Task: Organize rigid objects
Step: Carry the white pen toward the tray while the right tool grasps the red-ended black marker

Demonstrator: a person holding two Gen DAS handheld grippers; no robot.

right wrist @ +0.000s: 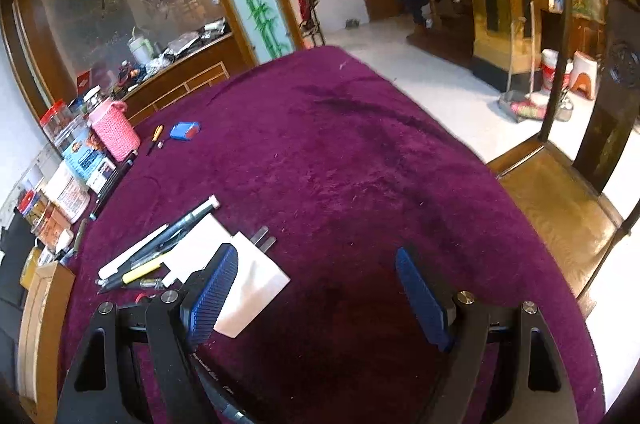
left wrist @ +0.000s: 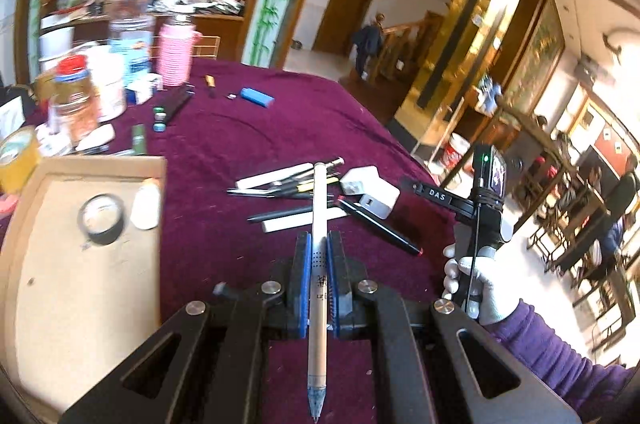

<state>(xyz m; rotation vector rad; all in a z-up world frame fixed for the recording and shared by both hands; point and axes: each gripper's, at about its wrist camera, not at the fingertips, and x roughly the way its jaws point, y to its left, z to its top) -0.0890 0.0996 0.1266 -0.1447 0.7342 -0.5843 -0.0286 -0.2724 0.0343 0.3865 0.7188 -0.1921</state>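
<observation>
My left gripper (left wrist: 319, 244) is shut on a silver-white pen (left wrist: 319, 208), held lengthwise above the purple tablecloth (left wrist: 248, 144). Beyond it lies a pile of pens (left wrist: 288, 184), white sticks and two white chargers (left wrist: 370, 190). A cardboard box (left wrist: 80, 264) at the left holds a black tape roll (left wrist: 102, 218) and a white oval piece (left wrist: 146, 204). My right gripper (right wrist: 318, 256) is open and empty over the cloth, its left finger (right wrist: 216, 288) beside a white charger (right wrist: 256, 280) and the pens (right wrist: 156, 252). The right gripper's handle (left wrist: 480, 224) shows in the left wrist view.
Jars, a pink-wrapped bottle (left wrist: 176, 52), a blue lighter (left wrist: 258, 97) and small items crowd the far left of the table. The same clutter and pink bottle (right wrist: 114, 128) line the left in the right wrist view. The table edge drops to the floor at right (right wrist: 500, 160).
</observation>
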